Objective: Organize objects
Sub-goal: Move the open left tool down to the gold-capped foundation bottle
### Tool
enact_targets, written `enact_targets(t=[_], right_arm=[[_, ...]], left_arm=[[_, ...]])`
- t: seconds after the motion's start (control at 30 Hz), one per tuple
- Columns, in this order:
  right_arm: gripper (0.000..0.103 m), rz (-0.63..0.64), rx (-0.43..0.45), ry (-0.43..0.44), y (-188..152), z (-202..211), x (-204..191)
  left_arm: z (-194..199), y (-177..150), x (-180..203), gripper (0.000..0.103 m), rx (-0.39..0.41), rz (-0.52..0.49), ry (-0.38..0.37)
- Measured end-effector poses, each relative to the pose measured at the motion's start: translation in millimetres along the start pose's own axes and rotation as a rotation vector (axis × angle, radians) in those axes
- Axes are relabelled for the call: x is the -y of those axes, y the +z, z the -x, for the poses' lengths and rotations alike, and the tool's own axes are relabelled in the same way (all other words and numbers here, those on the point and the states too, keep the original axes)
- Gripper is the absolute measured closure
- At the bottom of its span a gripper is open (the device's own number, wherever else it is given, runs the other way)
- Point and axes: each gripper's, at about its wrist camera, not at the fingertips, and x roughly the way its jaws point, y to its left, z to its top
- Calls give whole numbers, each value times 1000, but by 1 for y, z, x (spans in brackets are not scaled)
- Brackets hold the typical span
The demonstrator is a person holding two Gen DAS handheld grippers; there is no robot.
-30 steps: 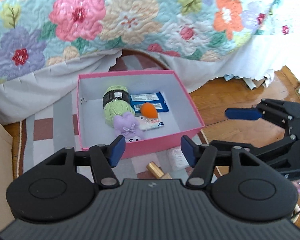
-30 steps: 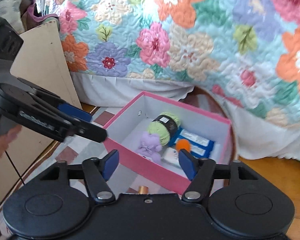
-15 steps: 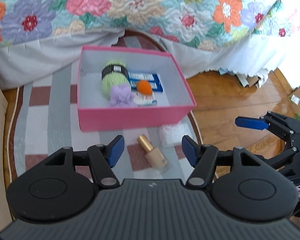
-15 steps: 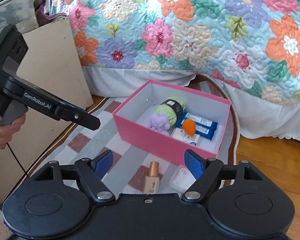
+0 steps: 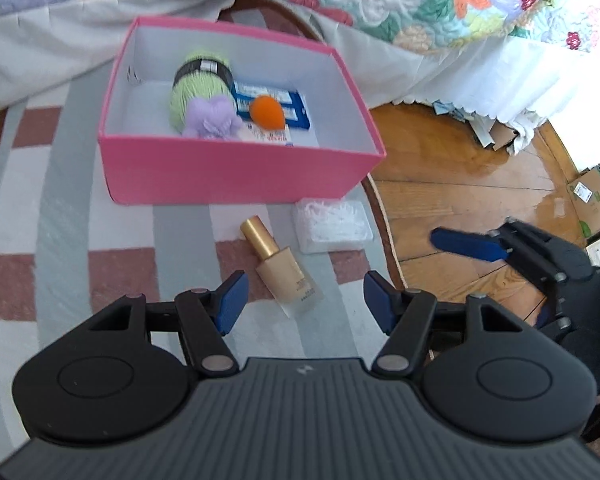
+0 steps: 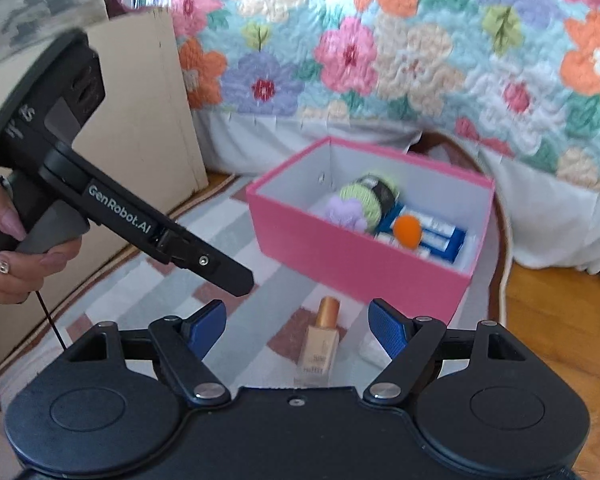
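Your left gripper (image 5: 302,296) hangs open above the striped rug (image 5: 60,216), its blue pads apart with nothing pressed between them; the foundation bottle (image 5: 284,270) lies on the rug just past the fingertips, gold cap pointing toward the pink box (image 5: 236,176). Your right gripper (image 6: 296,326) is also released: its jaws have just been opening and then settled, and nothing is between them, though from its own camera the same bottle (image 6: 320,340) sits on the rug below the gap. Beside the bottle, touching or nearly touching the box's near wall, rests a small clear packet with white contents (image 5: 332,226), at the rug's edge where the wooden floor (image 5: 480,184) begins. Inside the box you have a ball of green yarn (image 5: 198,84), a purple plush piece (image 5: 212,116) leaning against it, an orange ball (image 5: 266,112) and flat blue-and-white packets (image 5: 296,108) under the ball. The box stands on the rug in front of the bed, whose flowered quilt (image 6: 380,48) hangs behind it. From the right camera your left hand (image 6: 16,264) wraps that gripper's handle, with a beige board (image 6: 148,120) standing behind it.
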Motion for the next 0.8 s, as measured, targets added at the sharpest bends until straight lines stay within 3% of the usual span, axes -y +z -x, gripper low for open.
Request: enact_targets(t=[0.17,0.33,0.53,0.73,0.8], right_arm=[[22,-9,-66,20,-14,-35,3],[25,-50,-105,-32,-31,-78,2],[26,-70,-126,-57,-40,-96,0],[40,-123,-145,-57,-48,-105,9],[49,-127,-154,-54,-51,-110,12]], left_arm=[[-20,-7,-13,40,9,61,14],[-39,-16,-29,40,10,63,28],[-69,-25,-39,40,-25,84,13],[-98,-32,-29,42,-64,59,-8],[-104,-30,-29,43,-68,61,-21]])
